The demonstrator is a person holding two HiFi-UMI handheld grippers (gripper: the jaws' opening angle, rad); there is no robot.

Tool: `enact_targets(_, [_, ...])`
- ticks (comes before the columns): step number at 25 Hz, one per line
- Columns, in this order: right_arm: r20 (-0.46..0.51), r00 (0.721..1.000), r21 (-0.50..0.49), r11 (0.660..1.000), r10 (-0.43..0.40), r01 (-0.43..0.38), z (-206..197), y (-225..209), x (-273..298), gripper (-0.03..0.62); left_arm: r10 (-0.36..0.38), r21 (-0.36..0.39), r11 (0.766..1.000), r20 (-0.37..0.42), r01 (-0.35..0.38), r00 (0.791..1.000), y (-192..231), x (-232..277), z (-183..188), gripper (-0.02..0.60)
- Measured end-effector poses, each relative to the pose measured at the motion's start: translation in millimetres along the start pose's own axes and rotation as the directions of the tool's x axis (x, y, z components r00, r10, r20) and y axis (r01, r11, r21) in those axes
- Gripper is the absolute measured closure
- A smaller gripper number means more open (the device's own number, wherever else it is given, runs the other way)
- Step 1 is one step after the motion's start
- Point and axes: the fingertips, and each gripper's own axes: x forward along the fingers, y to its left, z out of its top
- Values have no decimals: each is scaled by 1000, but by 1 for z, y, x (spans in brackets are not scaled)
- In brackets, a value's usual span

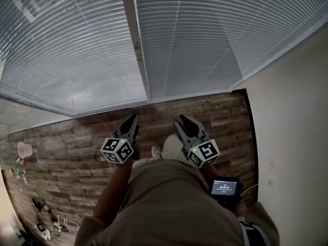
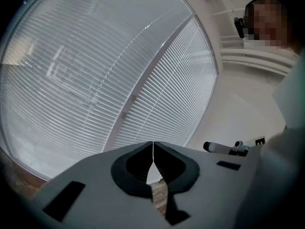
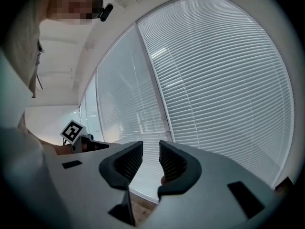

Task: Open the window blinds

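Note:
The window blinds [image 1: 205,40] are lowered with their slats shut, in two panels split by a white mullion [image 1: 137,45]. They fill the left gripper view [image 2: 95,80] and the right gripper view [image 3: 214,80]. My left gripper [image 1: 135,117] is held low in front of them, pointing at the sill, its jaws shut together on nothing [image 2: 153,146]. My right gripper [image 1: 183,120] is beside it, equally short of the blinds. Its jaws stand open with a narrow empty gap [image 3: 150,149]. Neither gripper touches the blinds. No cord or wand shows.
A white wall [image 1: 292,137] closes in on the right. The wood-plank floor [image 1: 72,158] runs under the window. A pink cup [image 1: 24,149] and several small items [image 1: 43,219] lie at the lower left. A small device with a lit screen [image 1: 224,187] hangs at my right hip.

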Motion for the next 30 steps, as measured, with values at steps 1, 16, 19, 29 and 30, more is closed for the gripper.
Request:
enact_targets(1, [-6, 1000, 3, 1000, 6, -6, -1, -2, 1, 482, 4, 1, 1000, 3, -4, 1000, -1, 1, 0, 566])
enact_targets(16, [-19, 989, 10, 989, 147, -147, 53, -67, 46, 482, 168, -14, 986, 79, -167, 983, -2, 48, 37, 565])
enact_targets(19, [-10, 984, 13, 984, 176, -176, 68, -86, 47, 482, 188, 0, 982, 80, -189, 979, -15, 67, 43, 565])
enact_targets(29, [-65, 961, 41, 963, 269, -267, 54, -121, 61, 482, 275, 20, 960, 107, -278, 956, -23, 98, 40, 565])
enact_targets(30, [-66, 959, 44, 961, 276, -274, 53, -122, 59, 482, 284, 15, 958, 105, -287, 953, -25, 98, 36, 565])
